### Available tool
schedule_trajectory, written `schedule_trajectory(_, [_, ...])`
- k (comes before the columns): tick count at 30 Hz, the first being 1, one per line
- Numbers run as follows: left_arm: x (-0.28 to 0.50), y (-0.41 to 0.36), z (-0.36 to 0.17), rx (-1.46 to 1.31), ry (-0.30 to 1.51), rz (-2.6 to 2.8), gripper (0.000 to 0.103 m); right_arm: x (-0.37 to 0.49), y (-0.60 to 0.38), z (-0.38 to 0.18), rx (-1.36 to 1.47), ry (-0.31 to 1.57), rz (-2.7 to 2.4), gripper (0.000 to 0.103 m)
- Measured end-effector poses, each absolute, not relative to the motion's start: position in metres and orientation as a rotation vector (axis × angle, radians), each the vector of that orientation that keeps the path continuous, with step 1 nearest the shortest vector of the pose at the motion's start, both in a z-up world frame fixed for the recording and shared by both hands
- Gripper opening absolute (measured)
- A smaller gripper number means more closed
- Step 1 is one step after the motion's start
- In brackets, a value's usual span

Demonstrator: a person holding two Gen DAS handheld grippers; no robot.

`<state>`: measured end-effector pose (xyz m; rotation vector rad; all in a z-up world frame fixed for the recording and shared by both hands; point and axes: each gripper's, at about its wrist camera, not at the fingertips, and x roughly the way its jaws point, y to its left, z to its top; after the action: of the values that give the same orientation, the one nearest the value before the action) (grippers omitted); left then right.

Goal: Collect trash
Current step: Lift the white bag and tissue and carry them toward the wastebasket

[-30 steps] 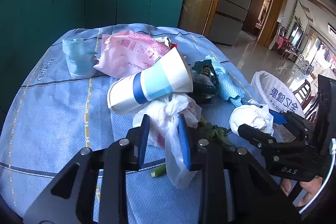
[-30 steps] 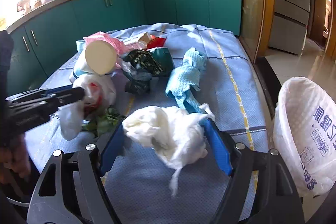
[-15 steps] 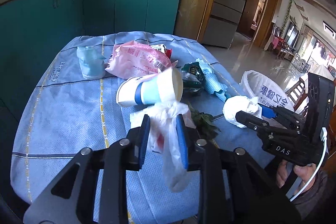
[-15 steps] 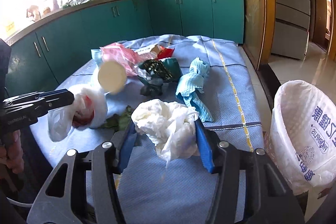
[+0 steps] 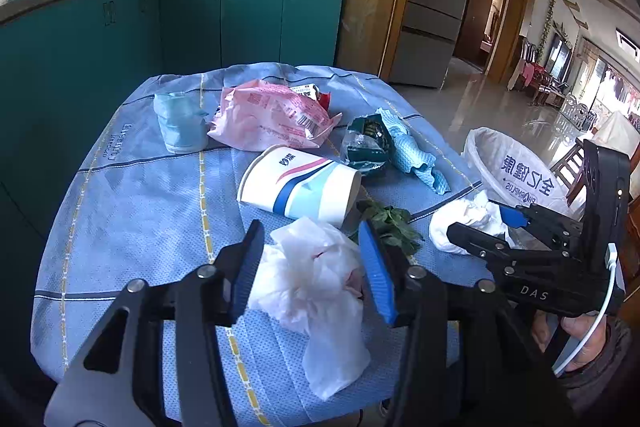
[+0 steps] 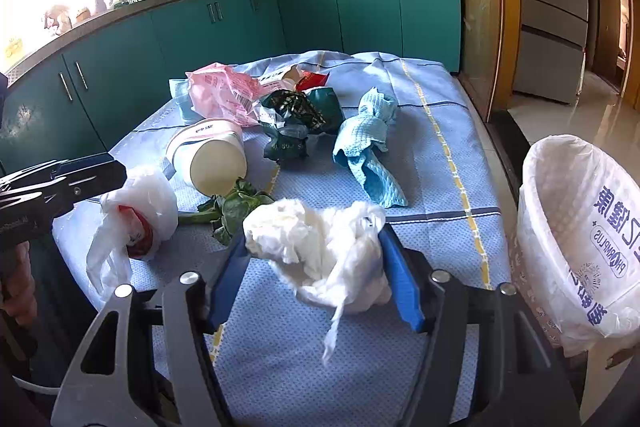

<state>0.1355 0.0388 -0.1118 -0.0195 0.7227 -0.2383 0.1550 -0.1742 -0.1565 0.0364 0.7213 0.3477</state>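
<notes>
Left tongs (image 5: 310, 267): jaws have spread from a tight pinch to wide apart; the plastic bag (image 5: 316, 283) now sits loose between them, bunched and slumped rather than hanging stretched. Paper cup (image 5: 300, 187): previously propped on the bag with its mouth tilted up, now lying on its side on the table (image 5: 140, 195), behind the bag. Right tongs (image 6: 316, 267): have drawn back toward the table's near edge with the white wad (image 6: 320, 251), jaws wider than half a second ago.
</notes>
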Motion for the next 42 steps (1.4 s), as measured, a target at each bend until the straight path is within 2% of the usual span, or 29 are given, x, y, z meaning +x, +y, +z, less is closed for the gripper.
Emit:
schedule_trajectory(2, [0.134,0.042,-0.11,-0.026,0.716,-0.23,0.067,0.153,-0.175,-0.155,0.035,0.713,0.344,0.072])
schedule_trajectory(5, [0.132,0.052,-0.108,-0.05,0.71,-0.208,0.072,0.149,-0.178,-0.152,0.037,0.701,0.339,0.078])
schedule_trajectory(11, [0.128,0.061,-0.111,-0.075,0.729,-0.216,0.074,0.144,-0.179,-0.148,0.011,0.69,0.321,0.079])
schedule_trajectory(20, [0.141,0.033,-0.135,0.001,0.802,-0.246,0.074,0.15,-0.179,-0.151,0.013,0.705,0.318,0.079])
schedule_trajectory(22, [0.143,0.029,-0.141,0.019,0.809,-0.239,0.07,0.153,-0.176,-0.153,0.009,0.714,0.323,0.079])
schedule_trajectory(26, [0.145,0.028,-0.146,0.042,0.815,-0.227,0.05,0.157,-0.165,-0.16,-0.032,0.739,0.334,0.08])
schedule_trajectory(29, [0.144,0.032,-0.144,0.037,0.804,-0.229,0.038,0.156,-0.157,-0.164,-0.061,0.745,0.334,0.079])
schedule_trajectory(31, [0.142,0.034,-0.141,0.028,0.79,-0.23,0.036,0.155,-0.154,-0.165,-0.068,0.746,0.339,0.076])
schedule_trajectory(33, [0.14,0.037,-0.137,0.018,0.773,-0.226,0.034,0.154,-0.153,-0.166,-0.068,0.746,0.344,0.061])
schedule_trajectory(36, [0.135,0.04,-0.128,0.001,0.738,-0.224,0.034,0.152,-0.151,-0.164,-0.071,0.74,0.348,0.052])
schedule_trajectory(42, [0.125,0.044,-0.103,-0.014,0.654,-0.212,0.033,0.145,-0.156,-0.154,-0.052,0.699,0.343,0.05])
